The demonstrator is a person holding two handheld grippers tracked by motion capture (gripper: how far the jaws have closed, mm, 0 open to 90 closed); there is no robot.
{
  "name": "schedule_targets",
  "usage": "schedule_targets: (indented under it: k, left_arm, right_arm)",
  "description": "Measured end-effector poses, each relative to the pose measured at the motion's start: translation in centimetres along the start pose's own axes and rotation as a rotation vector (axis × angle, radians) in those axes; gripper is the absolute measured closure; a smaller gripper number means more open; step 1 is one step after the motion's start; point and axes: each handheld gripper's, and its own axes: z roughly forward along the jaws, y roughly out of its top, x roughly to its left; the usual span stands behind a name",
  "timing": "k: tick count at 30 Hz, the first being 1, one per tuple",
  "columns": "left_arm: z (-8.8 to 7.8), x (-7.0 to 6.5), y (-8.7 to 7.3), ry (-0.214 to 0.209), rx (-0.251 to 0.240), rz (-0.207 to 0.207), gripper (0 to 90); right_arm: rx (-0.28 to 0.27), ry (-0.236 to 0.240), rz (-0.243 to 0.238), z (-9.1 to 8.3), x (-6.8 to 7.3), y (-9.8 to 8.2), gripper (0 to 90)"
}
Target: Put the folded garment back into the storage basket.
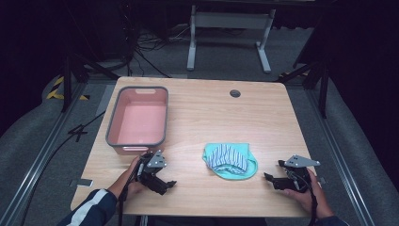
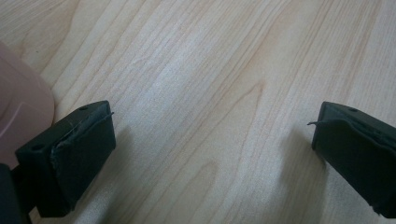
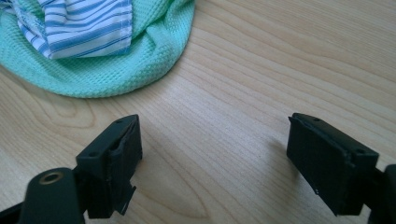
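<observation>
Cloth is your risk: the green waffle towel (image 1: 230, 162) with the striped cloth (image 1: 228, 157) on it lies mid-counter (image 1: 207, 113), between your claws, both spread wide and empty. Pinch one layer and the other slides off. Your right claw (image 3: 212, 158) view shows the towel's weave; the high view shows the pink bin (image 1: 139, 117) beside your left claw (image 1: 162, 181).

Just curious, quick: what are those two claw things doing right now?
Left gripper: open, holding nothing.
Right gripper: open, holding nothing.
</observation>
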Motion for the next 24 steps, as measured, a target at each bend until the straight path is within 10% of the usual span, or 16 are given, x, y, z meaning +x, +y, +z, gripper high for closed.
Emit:
schedule_targets:
  k: [24]
  left_arm:
    - [-0.05,0.17,0.35,-0.01,0.029,0.024,0.3]
  right_arm:
    - [0.017,-0.046,0.014,-0.28,-0.08,0.07,18.5]
